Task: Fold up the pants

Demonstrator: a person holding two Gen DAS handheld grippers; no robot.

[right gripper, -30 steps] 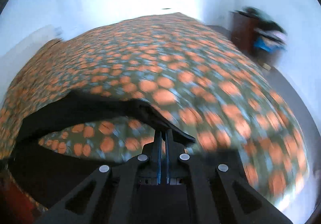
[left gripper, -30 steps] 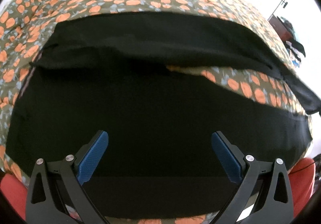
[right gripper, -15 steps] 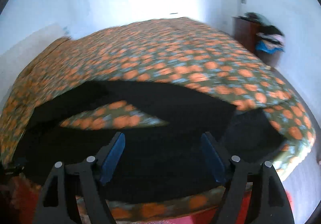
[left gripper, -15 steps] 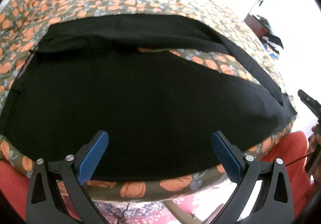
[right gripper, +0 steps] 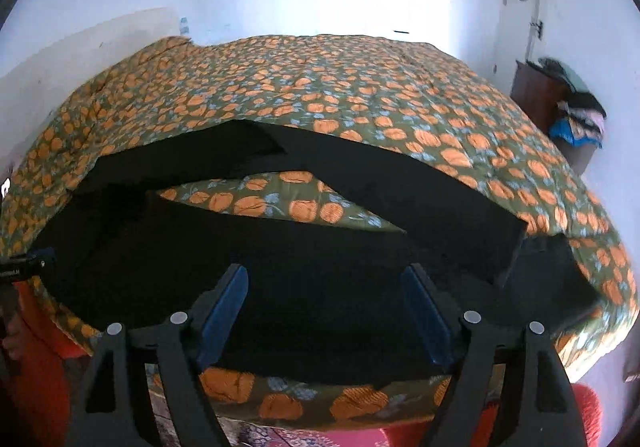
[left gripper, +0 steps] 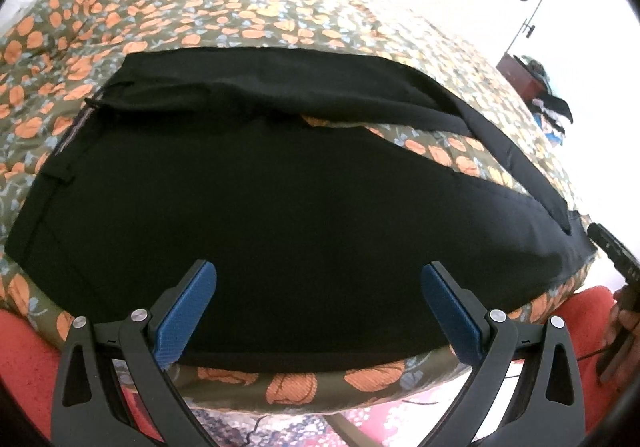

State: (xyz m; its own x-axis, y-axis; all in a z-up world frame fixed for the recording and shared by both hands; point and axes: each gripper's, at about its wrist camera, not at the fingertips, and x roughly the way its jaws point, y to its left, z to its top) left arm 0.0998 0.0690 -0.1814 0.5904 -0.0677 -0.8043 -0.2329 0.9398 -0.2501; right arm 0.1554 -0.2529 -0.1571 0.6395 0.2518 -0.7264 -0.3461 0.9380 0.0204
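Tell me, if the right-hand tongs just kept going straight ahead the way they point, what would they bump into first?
Most likely the black pants spread on the flowered bedspread. The right tongs stand open and empty, angled down at the near trouser leg; exact depth is unclear.

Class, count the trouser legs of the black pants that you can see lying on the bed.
2. The near leg lies along the bed's front edge; the far leg lies behind it, with a wedge of flowered bedspread showing between them.
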